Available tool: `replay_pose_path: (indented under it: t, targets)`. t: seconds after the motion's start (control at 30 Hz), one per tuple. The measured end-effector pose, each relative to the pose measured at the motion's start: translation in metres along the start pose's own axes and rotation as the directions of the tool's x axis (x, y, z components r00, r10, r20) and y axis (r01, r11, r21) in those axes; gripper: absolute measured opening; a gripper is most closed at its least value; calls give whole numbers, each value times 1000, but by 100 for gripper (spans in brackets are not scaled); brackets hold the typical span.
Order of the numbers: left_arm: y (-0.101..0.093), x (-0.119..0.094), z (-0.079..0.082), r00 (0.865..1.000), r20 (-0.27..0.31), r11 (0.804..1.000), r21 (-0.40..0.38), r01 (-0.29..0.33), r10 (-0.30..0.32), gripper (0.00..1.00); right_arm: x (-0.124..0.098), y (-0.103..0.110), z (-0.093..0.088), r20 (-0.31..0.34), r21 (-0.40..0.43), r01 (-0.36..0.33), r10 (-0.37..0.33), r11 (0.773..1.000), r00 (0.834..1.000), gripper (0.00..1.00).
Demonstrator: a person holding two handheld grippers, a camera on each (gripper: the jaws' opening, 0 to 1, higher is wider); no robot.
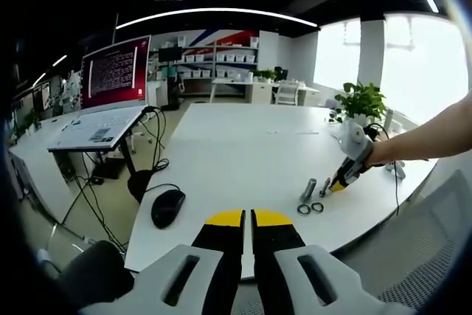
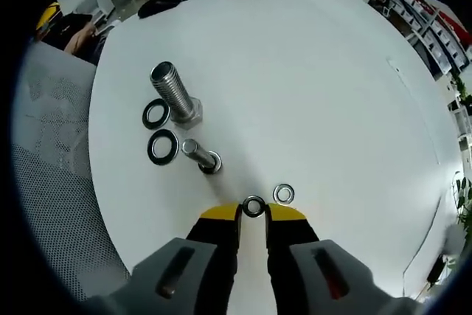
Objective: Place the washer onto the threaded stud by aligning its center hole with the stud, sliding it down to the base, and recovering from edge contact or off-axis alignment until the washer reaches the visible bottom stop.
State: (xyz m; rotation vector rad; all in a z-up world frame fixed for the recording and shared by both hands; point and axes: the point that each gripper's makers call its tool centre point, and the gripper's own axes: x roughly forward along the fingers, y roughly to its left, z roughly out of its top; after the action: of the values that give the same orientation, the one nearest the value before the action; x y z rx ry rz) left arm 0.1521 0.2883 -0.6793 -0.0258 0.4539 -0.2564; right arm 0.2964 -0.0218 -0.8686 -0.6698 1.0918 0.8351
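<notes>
Steel washer (image 2: 254, 206) pinched btwn right gripper (image 2: 253, 212) jaws, left gripper (image 1: 247, 217) jaws closed, empty, stud (image 2: 200, 156) nearby

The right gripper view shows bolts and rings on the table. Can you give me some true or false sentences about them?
1. The big bolt stands upright on the white table. True.
2. A washer is already down on the big bolt. False: two dark washers lie flat on the table beside it.
3. A small washer sits at the tips of the right gripper. True.
4. The small bolt is bigger than the big bolt. False: it looks thinner.
5. The left gripper holds a washer. False: its jaws are together, with nothing between them.
</notes>
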Motion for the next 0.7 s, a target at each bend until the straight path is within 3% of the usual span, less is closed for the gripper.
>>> replay_pose_path:
  t: [0.07,0.2,0.27,0.7]
  targets:
    - [0,0,0,1000,0,1000,0,0,0,1,0,1,2,31,-43,7,-5,999,999,15]
    - [0,0,0,1000,0,1000,1,1,-1,1,-1,0,2,39,1,11,-11,1000,999,14]
    - [0,0,0,1000,-1,1000,1,2,-2,1,-1,0,2,48,-15,8,-7,1000,999,14]
    - [0,0,1,1000,3,1000,0,2,-2,1,-12,3,1,23,-16,-1,1,1000,1000,14]
